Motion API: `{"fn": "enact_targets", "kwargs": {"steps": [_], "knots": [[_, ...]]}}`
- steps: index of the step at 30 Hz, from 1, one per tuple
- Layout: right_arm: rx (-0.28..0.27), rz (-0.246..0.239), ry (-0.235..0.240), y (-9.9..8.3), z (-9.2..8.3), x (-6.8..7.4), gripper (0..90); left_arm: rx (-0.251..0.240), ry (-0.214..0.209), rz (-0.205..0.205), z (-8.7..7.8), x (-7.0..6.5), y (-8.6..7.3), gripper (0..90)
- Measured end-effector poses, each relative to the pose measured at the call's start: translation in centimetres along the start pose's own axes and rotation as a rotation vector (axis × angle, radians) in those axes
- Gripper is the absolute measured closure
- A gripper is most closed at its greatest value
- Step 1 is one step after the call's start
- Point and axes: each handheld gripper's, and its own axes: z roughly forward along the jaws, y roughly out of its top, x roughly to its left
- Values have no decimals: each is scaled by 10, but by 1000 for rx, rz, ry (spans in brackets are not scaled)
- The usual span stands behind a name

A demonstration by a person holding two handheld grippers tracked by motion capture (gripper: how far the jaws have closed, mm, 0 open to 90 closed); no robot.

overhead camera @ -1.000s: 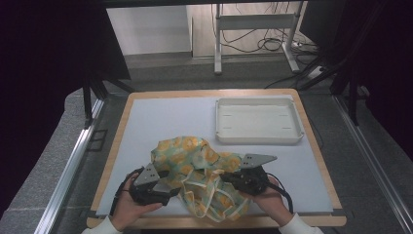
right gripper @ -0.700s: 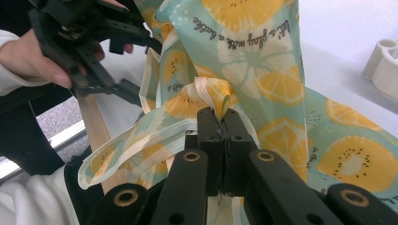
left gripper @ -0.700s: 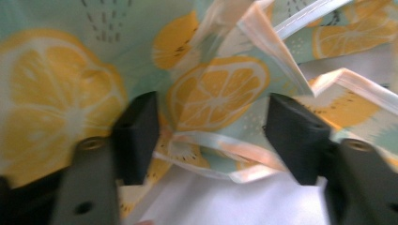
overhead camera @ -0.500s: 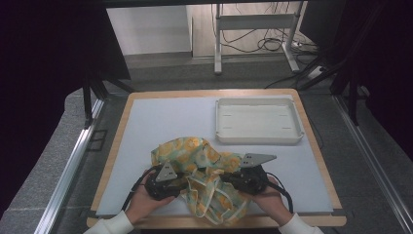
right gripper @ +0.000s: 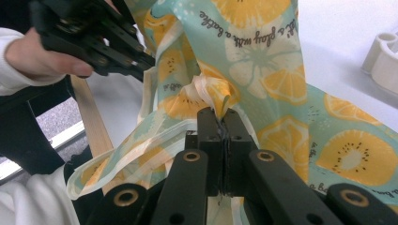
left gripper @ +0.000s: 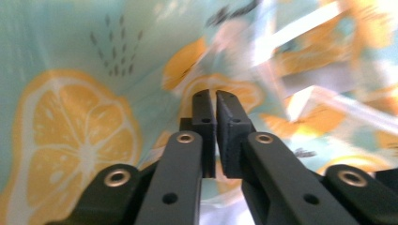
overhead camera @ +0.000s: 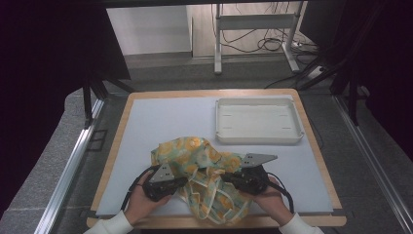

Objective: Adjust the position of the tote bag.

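The right tool (right gripper: 224, 123) is clamped on a bunched fold of the cloth (overhead camera: 204, 170) — the fabric pokes up between its closed jaws. The left tool (left gripper: 216, 105) has just been closing; its jaws now stand almost together with a thin gap, pressed up against the lemon print, and I cannot tell whether any fabric is caught between them.

The cloth, printed with citrus slices and trailing pale straps, lies crumpled at the near middle of the surface (overhead camera: 160, 122), between the two tools. As a judgement, the work is at its start: one side is gripped, the other grip is about made, and the spreading or folding is all left to do. The tray (overhead camera: 258, 139) sits apart at the far right, bare.

Both hands rest low near the front edge — left hand (overhead camera: 141, 200), right hand (overhead camera: 270, 197) — tools lying level and aimed inward at each other.
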Motion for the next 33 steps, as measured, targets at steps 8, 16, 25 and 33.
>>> {"fn": "enact_targets", "kwargs": {"steps": [8,16,25,33], "knots": [[0,4,1,0,0,0,879,-83,34,17,-5,-19,8,444],[-2,11,4,0,0,-1,879,-11,118,42,13,-14,12,569],[-4,14,6,0,1,-1,879,32,62,10,27,-6,19,892],[-35,4,-5,2,-9,0,879,-53,-7,-18,-6,-9,18,900]]}}
